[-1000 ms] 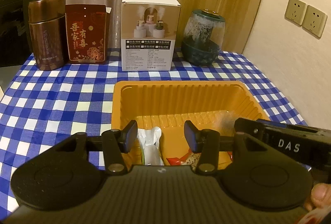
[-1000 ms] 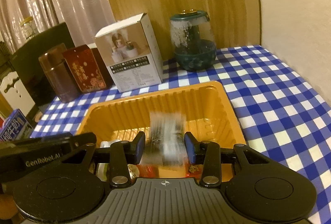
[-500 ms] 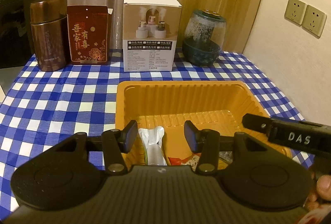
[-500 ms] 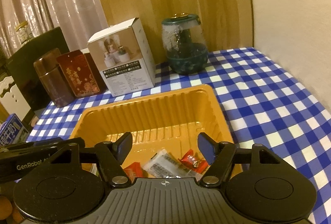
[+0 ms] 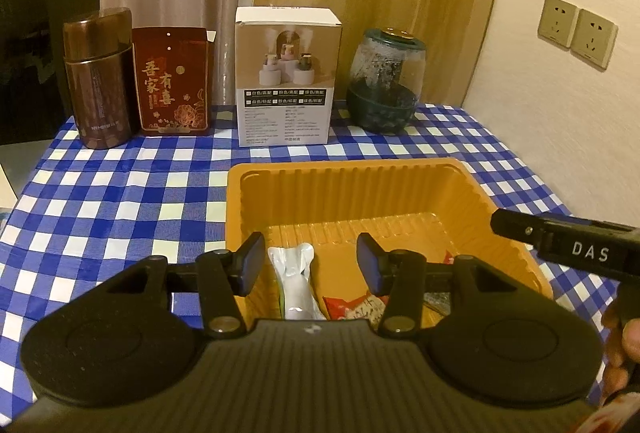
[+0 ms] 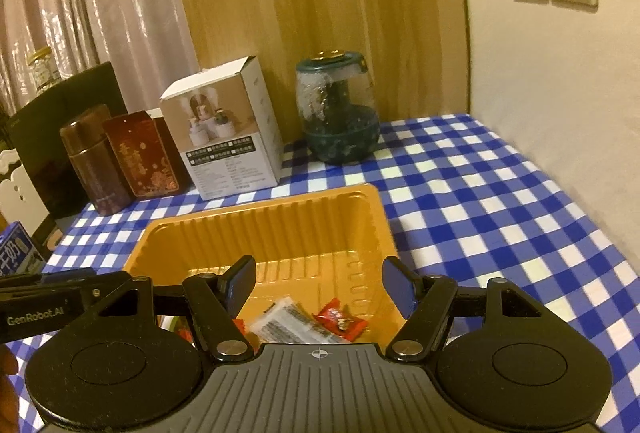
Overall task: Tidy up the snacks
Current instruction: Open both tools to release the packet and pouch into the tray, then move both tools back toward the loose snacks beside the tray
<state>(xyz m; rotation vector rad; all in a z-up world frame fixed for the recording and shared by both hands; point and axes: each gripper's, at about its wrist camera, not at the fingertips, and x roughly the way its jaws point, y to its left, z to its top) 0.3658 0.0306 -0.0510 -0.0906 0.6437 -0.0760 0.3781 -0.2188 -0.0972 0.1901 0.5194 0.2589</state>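
An orange plastic tray (image 6: 360, 217) with ribbed walls is seen near the front edge of the surface (image 6: 500, 201), and a few wrapped snacks (image 6: 296, 321) lie on its floor: a white packet (image 5: 294, 285), a red one (image 6: 340, 319) and a clear printed one. The left tool (image 5: 310, 267) and the right tool (image 6: 320, 283) are both held over the tray with jaws apart and nothing gripped. The surface is covered by a blue and white checked cloth, and along its far edge a brown tin (image 5: 100, 81), a red box (image 5: 172, 81), a white carton (image 5: 286, 81) and a green glass jar (image 5: 386, 81) are lined up before curtains and a wooden panel.
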